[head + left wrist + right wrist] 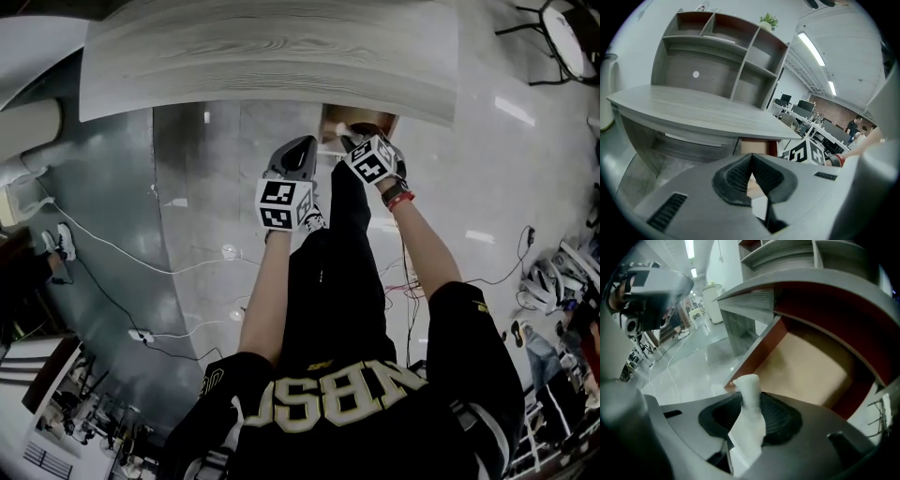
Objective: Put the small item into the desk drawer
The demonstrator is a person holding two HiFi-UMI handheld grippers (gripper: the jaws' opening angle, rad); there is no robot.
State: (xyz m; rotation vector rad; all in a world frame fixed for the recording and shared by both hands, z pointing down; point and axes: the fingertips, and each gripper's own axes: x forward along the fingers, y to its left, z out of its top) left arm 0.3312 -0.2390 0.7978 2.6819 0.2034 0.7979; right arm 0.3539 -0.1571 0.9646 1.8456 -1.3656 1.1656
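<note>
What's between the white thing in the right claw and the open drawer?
Nothing: the right gripper view shows only air between the white item and the bare floor of the drawer.

Drawer (806,366) under desk (272,52), shelves (722,79) behind.

Both arms (267,291) outstretched forward, left tool (751,156) jaws together, right tool (751,401) clamped on small white item (749,425).

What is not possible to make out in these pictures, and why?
1. Right gripper view: the white item sinks behind the jaws at its lower end; what it is remains unclear.
2. Head view: the right hand-held gripper hides the white item; the desk top covers most of the drawer.
3. Left gripper view: the left hand-held gripper blocks most of the drawer.
</note>
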